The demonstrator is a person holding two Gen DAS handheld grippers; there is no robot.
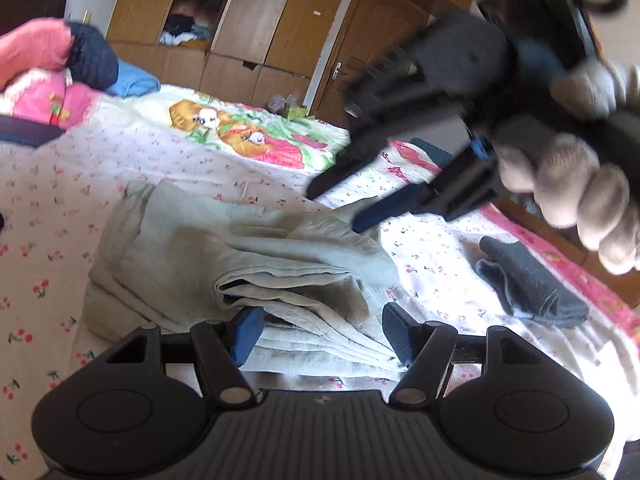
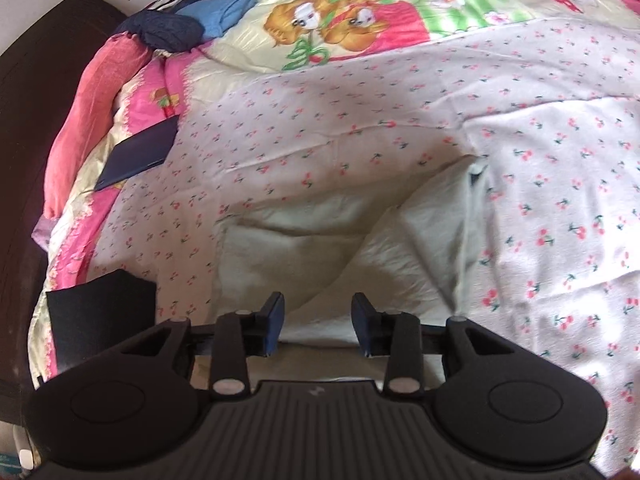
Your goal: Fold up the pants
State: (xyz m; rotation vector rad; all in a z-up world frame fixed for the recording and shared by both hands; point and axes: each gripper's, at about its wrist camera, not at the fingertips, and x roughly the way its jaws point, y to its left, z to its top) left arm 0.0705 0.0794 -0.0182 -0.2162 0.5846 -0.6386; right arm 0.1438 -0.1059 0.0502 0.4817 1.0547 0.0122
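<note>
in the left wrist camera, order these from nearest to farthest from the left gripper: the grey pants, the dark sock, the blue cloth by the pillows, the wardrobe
1. grey pants, right at the left gripper, between its fingers.
2. dark sock, on the right.
3. blue cloth, far left by the pillows.
4. wardrobe, beyond the bed.

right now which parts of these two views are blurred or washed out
Left wrist view: the right gripper and gloved hand are motion-blurred; the sheet at right is glared white. Right wrist view: the pants look soft and pale.
</note>
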